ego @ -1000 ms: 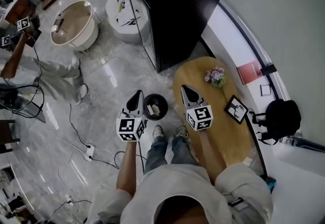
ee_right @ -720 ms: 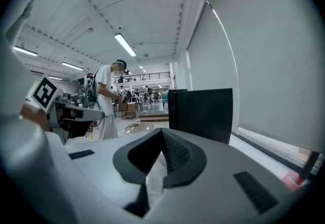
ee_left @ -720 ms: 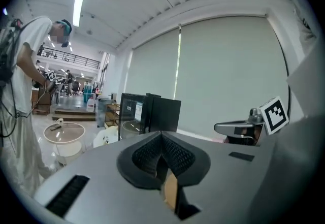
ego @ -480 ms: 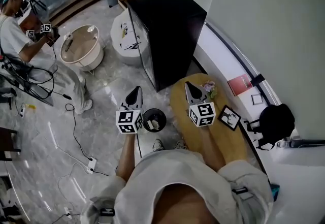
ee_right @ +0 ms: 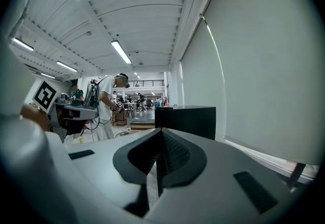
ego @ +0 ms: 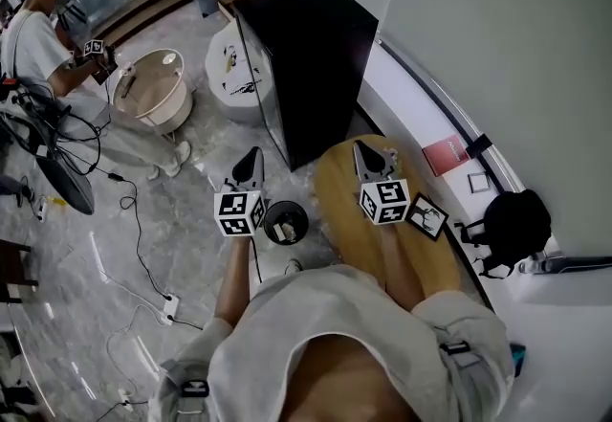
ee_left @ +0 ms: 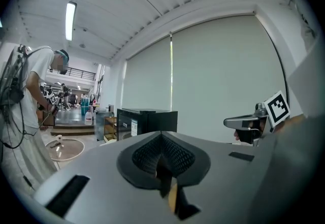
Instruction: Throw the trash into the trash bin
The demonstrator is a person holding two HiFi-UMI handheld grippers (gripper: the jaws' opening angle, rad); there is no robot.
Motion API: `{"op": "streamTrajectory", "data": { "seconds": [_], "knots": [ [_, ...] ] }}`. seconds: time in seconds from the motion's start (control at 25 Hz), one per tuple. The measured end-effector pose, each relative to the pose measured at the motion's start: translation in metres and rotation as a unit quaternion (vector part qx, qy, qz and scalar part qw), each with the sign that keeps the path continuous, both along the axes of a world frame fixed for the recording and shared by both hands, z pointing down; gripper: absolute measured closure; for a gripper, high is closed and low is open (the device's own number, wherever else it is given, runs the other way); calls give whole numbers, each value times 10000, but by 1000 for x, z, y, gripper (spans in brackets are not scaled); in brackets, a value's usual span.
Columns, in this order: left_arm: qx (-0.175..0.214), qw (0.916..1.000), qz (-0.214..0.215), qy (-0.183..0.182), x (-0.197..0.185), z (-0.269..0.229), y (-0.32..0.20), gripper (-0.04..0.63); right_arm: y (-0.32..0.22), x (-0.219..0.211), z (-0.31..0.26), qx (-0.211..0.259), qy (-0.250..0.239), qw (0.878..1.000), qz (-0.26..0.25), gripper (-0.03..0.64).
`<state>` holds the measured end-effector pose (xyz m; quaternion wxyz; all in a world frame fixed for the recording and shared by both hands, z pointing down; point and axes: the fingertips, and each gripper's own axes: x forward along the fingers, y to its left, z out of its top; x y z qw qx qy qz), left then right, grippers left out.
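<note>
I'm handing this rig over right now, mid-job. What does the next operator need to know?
Left gripper: shut, nothing between its jaws, held up just left of the trash bin.
Right gripper: shut, empty, held over the wooden table.
Trash bin: on the floor between the table and the left gripper, with pale scraps inside.
Done: trash appears to be in the bin; neither gripper carries any.
Left: the head view shows only a picture frame on the table's open part. Check the area hidden under the right gripper for leftovers.
</note>
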<state>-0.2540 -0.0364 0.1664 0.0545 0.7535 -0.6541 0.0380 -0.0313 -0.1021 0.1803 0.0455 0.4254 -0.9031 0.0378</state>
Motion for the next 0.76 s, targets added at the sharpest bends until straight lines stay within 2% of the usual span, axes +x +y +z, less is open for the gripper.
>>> {"op": "streamTrajectory", "data": {
  "seconds": [0.76],
  "knots": [
    [40,10000,-78,-44,6,-8,-2,578,-4,-13,1,-122,-36,9996,-241,589]
  ]
}}
